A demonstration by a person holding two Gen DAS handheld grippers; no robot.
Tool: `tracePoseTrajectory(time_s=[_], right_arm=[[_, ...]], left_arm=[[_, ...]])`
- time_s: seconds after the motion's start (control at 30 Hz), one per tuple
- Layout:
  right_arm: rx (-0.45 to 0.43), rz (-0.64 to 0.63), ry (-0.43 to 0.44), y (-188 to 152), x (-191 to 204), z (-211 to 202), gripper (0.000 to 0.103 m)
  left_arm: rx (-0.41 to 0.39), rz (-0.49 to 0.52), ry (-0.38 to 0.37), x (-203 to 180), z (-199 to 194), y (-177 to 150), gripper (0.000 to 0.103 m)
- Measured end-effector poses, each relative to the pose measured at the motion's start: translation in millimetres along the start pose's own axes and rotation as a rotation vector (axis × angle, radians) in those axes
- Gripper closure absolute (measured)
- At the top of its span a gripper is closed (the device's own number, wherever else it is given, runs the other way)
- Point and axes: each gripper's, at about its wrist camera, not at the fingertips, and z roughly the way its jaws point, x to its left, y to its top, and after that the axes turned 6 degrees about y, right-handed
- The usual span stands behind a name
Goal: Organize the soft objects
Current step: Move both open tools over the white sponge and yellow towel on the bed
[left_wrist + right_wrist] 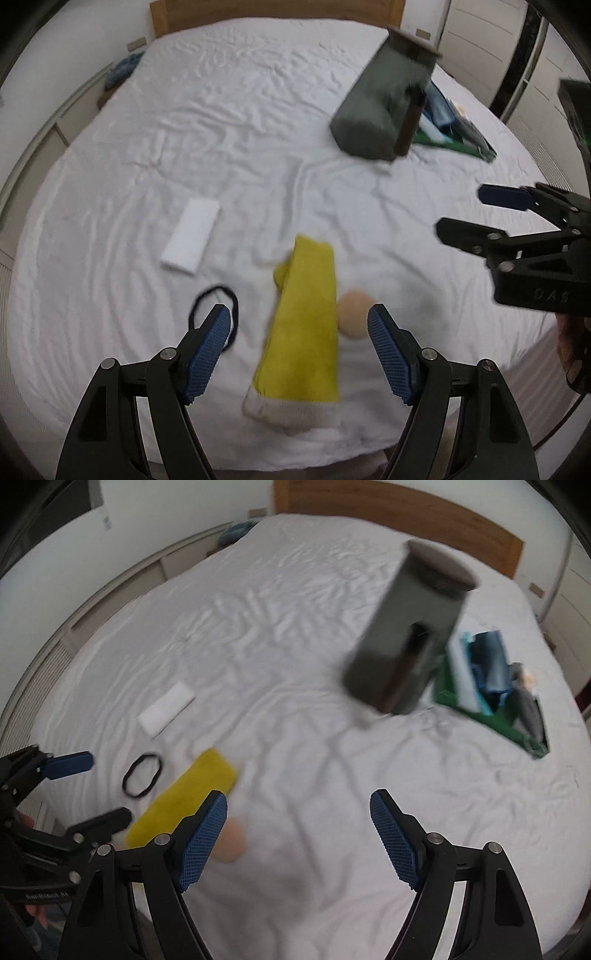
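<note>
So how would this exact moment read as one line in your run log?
left tool: open, above yellow sock | right tool: open, empty | peach ball: beside sock | green bin: holding folded items

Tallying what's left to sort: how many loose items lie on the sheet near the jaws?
4: yellow sock in the middle, peach ball beside it, black hair band on its other side, white folded cloth farther back. Others may be hidden.
</note>
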Motion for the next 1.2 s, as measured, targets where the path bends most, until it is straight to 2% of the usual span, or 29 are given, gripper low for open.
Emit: tracePoseTrajectory(time_s=[0.23, 0.33, 0.6, 0.8, 1.0, 1.2], right_arm=[[0.081, -0.053, 0.015, -18.9, 17.6, 48.9, 0.029], [0.104, -0.043, 0.011, -25.0, 13.8, 70.0, 0.03], [0.108, 0.009, 0.004, -40.7, 2.8, 80.6, 0.03], [0.074, 0.059, 0.049, -43.9, 14.3, 73.7, 0.03], [0.06, 0.109, 0.14, -43.7, 47.8, 78.9, 0.029], [0.065, 0.137, 0.187, -39.5, 75.5, 97.3, 0.029]], left_arm=[[0.023, 0.07, -0.022, -3.6, 20.0, -26.0, 0.032], [0.035, 0.109, -0.031, -8.6, 31.8, -33.4, 0.032], [0.053, 0.109, -0.023, -8.2, 43.9, -34.0, 0.032], [0.038, 0.05, 0.024, 38.1, 47.0, -7.1, 0.032], [0.019, 0.029, 0.068, 88.1, 60.0, 21.1, 0.032], [0.017, 0.01, 0.055, 110.4, 73.3, 30.5, 0.032]])
